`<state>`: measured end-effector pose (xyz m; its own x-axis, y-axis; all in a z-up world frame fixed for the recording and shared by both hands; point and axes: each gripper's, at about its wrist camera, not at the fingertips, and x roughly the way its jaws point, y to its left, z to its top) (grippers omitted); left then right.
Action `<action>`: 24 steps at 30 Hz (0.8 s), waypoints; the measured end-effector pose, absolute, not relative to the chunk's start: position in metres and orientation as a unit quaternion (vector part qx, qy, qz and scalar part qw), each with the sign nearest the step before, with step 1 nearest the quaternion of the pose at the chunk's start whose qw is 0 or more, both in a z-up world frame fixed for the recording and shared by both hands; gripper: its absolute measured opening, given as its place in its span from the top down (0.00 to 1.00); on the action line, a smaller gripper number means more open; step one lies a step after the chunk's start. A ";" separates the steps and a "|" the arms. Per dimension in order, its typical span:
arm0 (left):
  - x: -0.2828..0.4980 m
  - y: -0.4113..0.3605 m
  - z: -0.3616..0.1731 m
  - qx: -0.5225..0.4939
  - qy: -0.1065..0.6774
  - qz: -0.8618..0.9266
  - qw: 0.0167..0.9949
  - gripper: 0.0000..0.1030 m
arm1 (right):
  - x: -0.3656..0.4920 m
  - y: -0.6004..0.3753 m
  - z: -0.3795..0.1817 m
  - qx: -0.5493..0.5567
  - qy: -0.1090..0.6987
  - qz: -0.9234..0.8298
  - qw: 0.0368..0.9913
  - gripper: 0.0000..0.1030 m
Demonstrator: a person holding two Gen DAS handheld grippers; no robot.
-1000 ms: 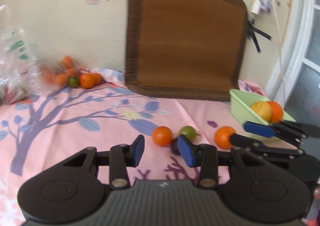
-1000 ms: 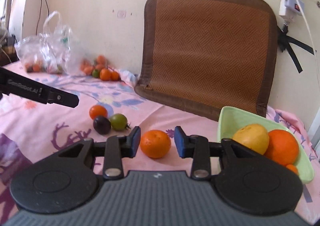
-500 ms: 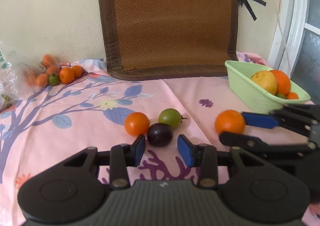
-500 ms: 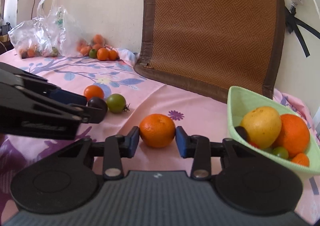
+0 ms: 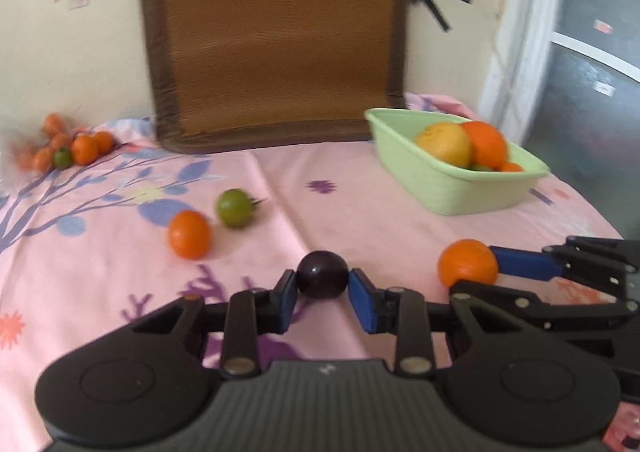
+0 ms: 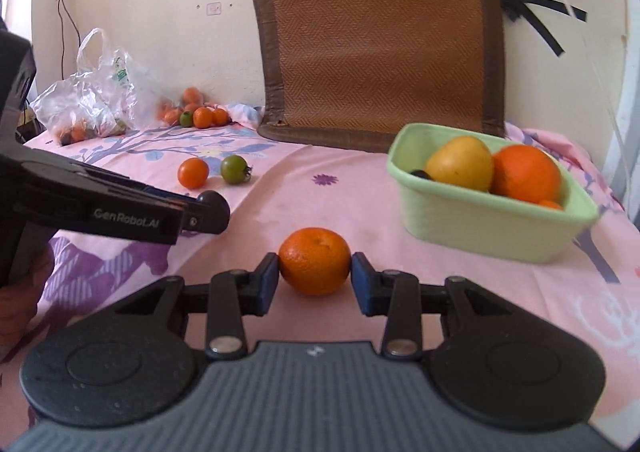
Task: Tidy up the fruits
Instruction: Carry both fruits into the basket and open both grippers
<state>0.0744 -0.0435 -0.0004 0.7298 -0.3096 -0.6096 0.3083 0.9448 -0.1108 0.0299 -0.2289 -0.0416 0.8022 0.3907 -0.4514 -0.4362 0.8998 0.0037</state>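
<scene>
both grippers are loaded: the left gripper pinches the dark plum, the right gripper clamps the orange, probably both bound for the green basket nearby on the right. whether either fruit is off the cloth is hard to tell.

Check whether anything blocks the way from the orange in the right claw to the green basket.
Nothing visible does: only bare pink tablecloth lies between the round orange in the right claw and the pale green plastic basket.
</scene>
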 end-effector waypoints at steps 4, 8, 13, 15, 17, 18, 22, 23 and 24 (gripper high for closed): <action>0.084 -0.072 0.020 -0.005 0.309 -0.199 0.930 0.72 | 0.026 -0.255 -0.032 -0.044 0.183 0.168 0.968 0.60; 0.106 -0.111 0.042 0.008 0.276 -0.229 0.933 0.72 | 0.045 -0.280 -0.016 -0.028 0.148 0.127 0.981 0.59; 0.138 -0.149 0.040 0.020 0.279 -0.230 0.932 0.72 | 0.079 -0.293 -0.016 -0.038 0.132 0.086 0.987 0.60; 0.147 -0.155 0.034 0.020 0.289 -0.225 0.930 0.71 | 0.089 -0.298 -0.022 -0.033 0.139 0.080 0.987 0.59; 0.154 -0.157 0.029 0.020 0.297 -0.225 0.928 0.71 | 0.093 -0.303 -0.027 -0.018 0.151 0.081 0.985 0.58; 0.154 -0.158 0.027 0.021 0.296 -0.226 0.928 0.71 | 0.093 -0.305 -0.028 -0.013 0.147 0.079 0.986 0.58; 0.153 -0.159 0.026 0.021 0.296 -0.223 0.929 0.70 | 0.091 -0.308 -0.027 -0.013 0.141 0.076 0.987 0.55; 0.152 -0.157 0.027 0.018 0.296 -0.222 0.929 0.68 | 0.090 -0.308 -0.027 -0.011 0.139 0.076 0.987 0.55; 0.150 -0.156 0.028 0.015 0.294 -0.223 0.929 0.65 | 0.089 -0.309 -0.027 -0.011 0.134 0.075 0.988 0.55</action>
